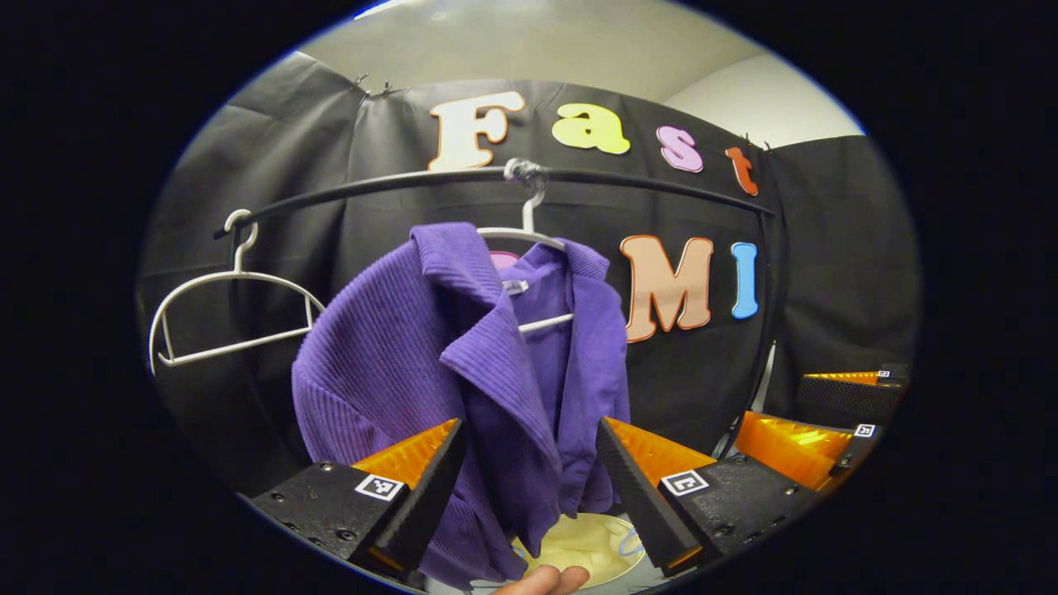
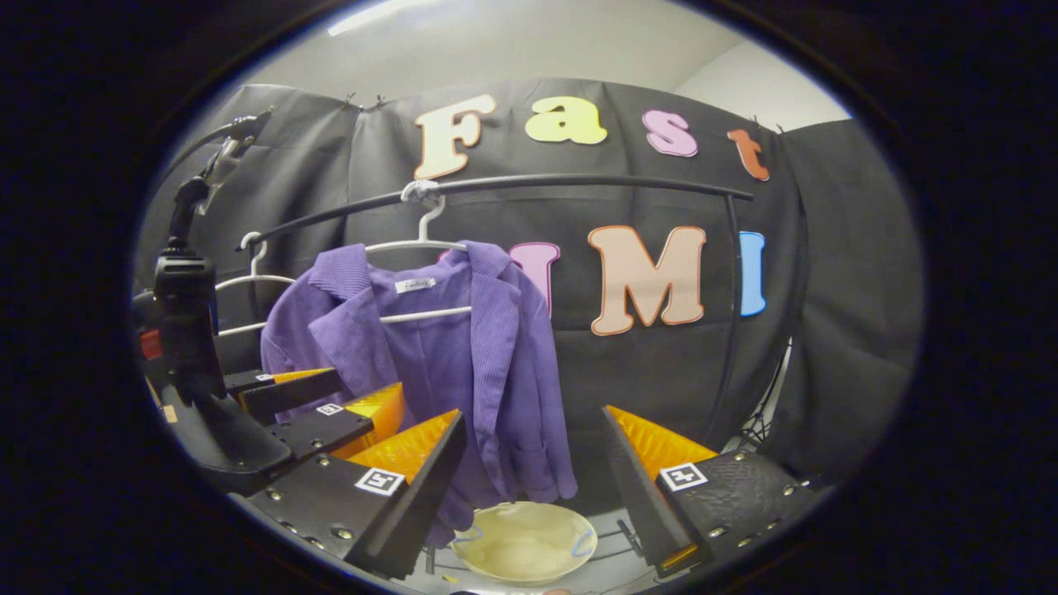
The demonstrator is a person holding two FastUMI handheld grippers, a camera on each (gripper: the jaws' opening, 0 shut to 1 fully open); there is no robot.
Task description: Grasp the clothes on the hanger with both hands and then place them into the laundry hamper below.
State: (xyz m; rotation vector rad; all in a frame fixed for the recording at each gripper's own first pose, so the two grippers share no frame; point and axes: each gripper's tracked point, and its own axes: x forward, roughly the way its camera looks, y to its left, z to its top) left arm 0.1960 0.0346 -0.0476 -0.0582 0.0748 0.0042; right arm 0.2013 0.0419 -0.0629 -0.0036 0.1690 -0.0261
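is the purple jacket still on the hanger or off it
On. The jacket hangs from the white hanger on the rail, above the hamper.

left claw [image 1: 529,483] spread wide, right claw [image 2: 529,479] too (both level)

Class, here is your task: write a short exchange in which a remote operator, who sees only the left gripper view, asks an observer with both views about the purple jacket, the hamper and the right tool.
Operator: The jacket covers most of the hamper for me. Can you see its opening?
Observer: Yes. In the right gripper view the hamper shows its whole round mouth, facing up, just below the hem of the purple jacket.
Operator: I only catch the right tool at the edge of my view. Is it open?
Observer: Yes. The right tool has its fingers wide apart and grips nothing.
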